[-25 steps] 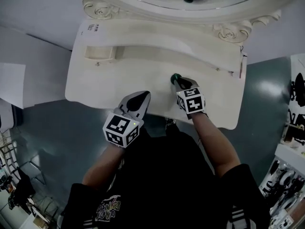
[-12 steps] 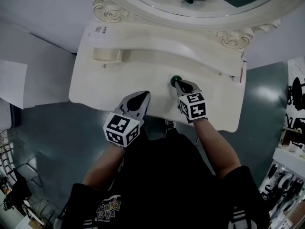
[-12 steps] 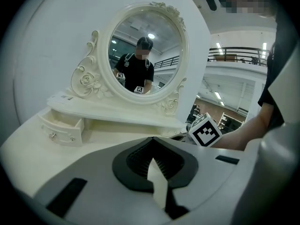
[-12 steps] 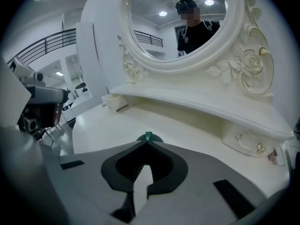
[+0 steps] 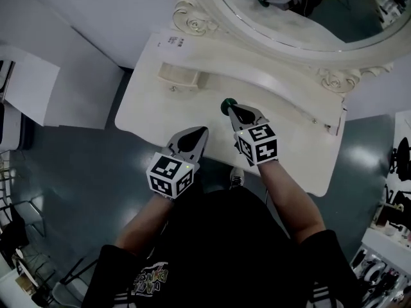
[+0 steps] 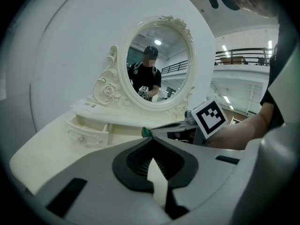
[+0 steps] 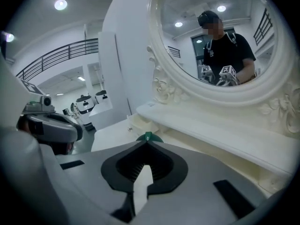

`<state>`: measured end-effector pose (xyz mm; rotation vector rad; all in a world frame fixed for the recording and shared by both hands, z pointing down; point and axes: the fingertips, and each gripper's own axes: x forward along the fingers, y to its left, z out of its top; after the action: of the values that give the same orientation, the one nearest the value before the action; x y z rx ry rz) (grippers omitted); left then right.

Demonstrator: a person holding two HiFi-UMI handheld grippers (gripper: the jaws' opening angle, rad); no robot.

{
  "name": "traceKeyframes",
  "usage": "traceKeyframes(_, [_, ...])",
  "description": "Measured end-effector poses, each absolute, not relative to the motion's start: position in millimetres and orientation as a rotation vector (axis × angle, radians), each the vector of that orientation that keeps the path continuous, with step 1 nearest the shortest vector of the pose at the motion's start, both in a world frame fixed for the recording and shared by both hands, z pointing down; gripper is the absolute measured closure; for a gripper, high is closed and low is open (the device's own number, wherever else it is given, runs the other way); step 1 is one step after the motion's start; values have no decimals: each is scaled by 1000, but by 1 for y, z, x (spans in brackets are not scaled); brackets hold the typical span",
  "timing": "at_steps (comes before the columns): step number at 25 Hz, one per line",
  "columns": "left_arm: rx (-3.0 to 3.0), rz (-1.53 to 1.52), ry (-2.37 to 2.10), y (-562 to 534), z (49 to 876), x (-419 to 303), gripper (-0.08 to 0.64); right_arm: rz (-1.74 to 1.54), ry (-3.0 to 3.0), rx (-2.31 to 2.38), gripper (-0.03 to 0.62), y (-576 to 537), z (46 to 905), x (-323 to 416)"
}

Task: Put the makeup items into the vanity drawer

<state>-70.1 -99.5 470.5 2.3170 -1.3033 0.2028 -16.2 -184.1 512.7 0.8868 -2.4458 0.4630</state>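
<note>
The cream vanity table stands under an oval mirror. Its small drawer is pulled open at the back left, also seen as the drawer and the drawer. My right gripper is shut on a small green makeup item just above the tabletop, right of the drawer. The green item pokes out past the closed tips. My left gripper hovers at the table's front edge, shut and empty. From there the green item shows ahead.
A white label sits on the vanity's raised shelf at the back left. White panels stand to the left on the grey floor. Shelving with dark items lines the right edge. The mirror reflects the person and both grippers.
The right gripper has carried the green item leftward over the tabletop, closer to the open drawer. The head view has shifted, so the vanity sits further right. The left gripper has barely moved.
</note>
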Motion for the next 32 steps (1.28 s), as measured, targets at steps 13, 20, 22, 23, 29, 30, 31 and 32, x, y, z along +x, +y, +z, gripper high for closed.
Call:
traceKeyframes(13, [2269,178,-1387,-106,471,-168,560,406,-2475,736,561,-220,500,-145])
traceKeyframes(20, [2241,184,-1377,-114,483,-210,560,413,-2383,706,561,-251,527,-181])
traceKeyframes(22, [2236,187,-1365,-117,487,-219,559,414,-2344,692,561,-257,535,-187])
traceKeyframes(23, [2234,188,-1359,-119,489,-223,559,415,-2323,681,561,-260,539,-190])
traceKeyframes(29, [2236,170,-1317,-131,494,-239,560,417,-2211,633,561,-271,555,-203])
traceKeyframes(30, [2238,167,-1310,-132,494,-241,560,423,-2197,629,561,-271,557,-204])
traceKeyframes(31, [2240,165,-1303,-133,494,-244,560,429,-2184,624,561,-272,559,-206])
traceKeyframes(32, [2242,163,-1297,-134,494,-246,560,433,-2171,620,561,-273,561,-208])
